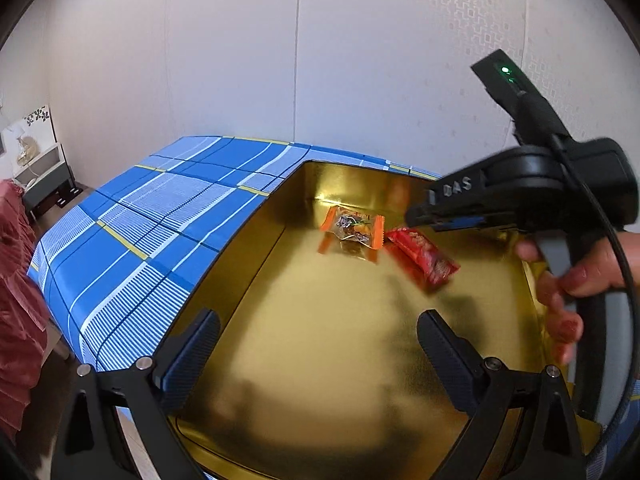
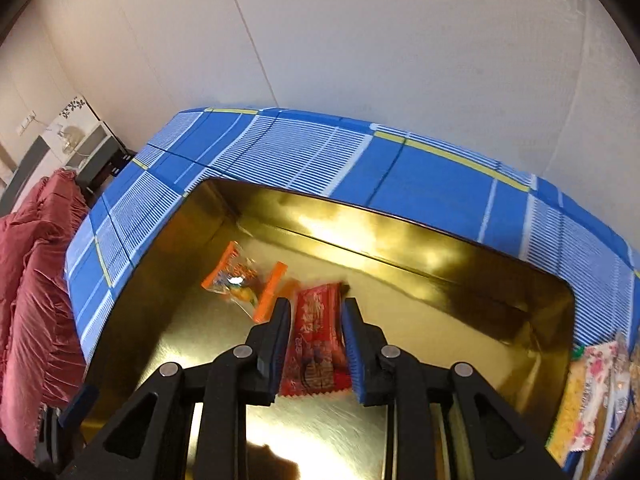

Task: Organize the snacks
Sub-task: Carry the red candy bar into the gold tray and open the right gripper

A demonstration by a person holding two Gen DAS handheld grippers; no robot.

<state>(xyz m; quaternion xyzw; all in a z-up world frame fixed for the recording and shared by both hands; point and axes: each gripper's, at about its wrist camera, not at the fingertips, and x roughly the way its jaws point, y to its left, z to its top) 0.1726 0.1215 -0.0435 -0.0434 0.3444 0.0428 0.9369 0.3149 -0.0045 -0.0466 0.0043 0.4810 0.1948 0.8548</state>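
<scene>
Snacks are partly sorted: two sit inside the gold metal tin [image 2: 400, 240], and you still have a heap of wrapped packets [image 2: 592, 392] waiting outside it at the lower right edge of the right wrist view.

Going left to right in that view, the orange-ended clear candy wrapper [image 2: 244, 284] lies on the tin floor left of centre, near the back wall. Just right of it, at centre frame, the red foil snack bar [image 2: 318, 336] lies lengthwise between your right gripper's [image 2: 316, 316] two fingers. The fingers stand a little off its long edges, so the grip reads as released or nearly so; I judge the bar is being set down, not carried.

In the left wrist view, your left gripper [image 1: 318, 326] hangs spread wide over the tin's floor at lower centre, holding nothing, with both snacks well ahead of it at centre. The blue plaid tablecloth [image 1: 160, 216] fills the left.
</scene>
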